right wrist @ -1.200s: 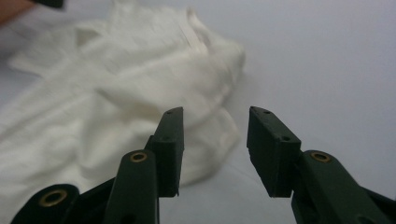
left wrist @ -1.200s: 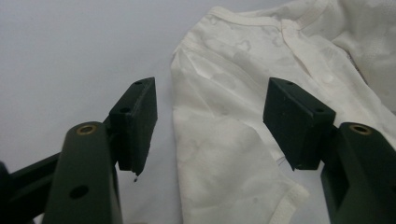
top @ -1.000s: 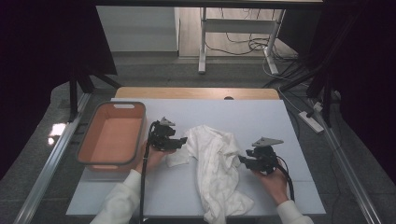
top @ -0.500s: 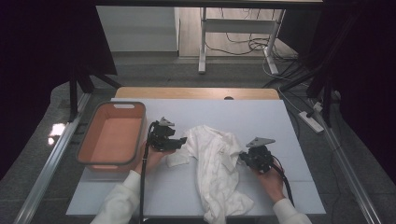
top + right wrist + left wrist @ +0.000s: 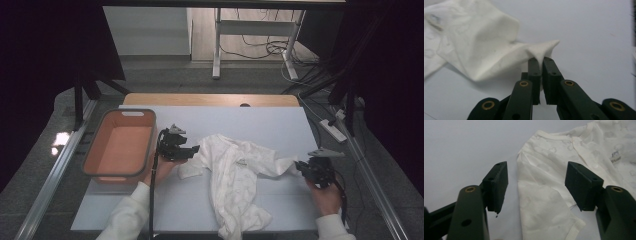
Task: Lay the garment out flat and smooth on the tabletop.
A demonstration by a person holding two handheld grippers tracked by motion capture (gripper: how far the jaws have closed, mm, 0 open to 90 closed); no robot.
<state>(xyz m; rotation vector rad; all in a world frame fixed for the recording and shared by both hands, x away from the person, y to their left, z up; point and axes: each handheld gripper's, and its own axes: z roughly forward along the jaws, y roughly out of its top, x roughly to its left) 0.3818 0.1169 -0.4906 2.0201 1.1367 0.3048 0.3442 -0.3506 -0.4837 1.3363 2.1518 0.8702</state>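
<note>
The white baby shirt (image 5: pixel 235 175) lies crumpled in the middle of the table (image 5: pixel 280 125), with one short sleeve (image 5: pixel 549 215) pointing left and one sleeve pulled out to the right. I think my job now is to spread it flat.

My right claw (image 5: pixel 306 166) is pinched tight on the tip of the right sleeve (image 5: pixel 541 51). In the right gripper view the cloth is squeezed between the two jaws and stands up in a little peak. The sleeve is stretched out in a line from the shirt to the claw, near the right edge of the table.

My left claw (image 5: pixel 192 150) is wide open and holds nothing. In the left gripper view its jaws stand on each side of the left sleeve, with the hem of the sleeve just below them. It hangs a bit above the cloth, not touching it as far as I can tell.

To do this well, I want to lower the left claw so one jaw goes under the sleeve edge and one goes over it. I want to grab just one layer near the hem, not a big bunch. Then I can pull softly to the left while the right claw holds firm. If I pull too hard, the sleeve may slip out of the right claw, since it only has the tip.

The orange bin (image 5: pixel 120 145) sits just left of my left claw, so I must not bump it.
</note>
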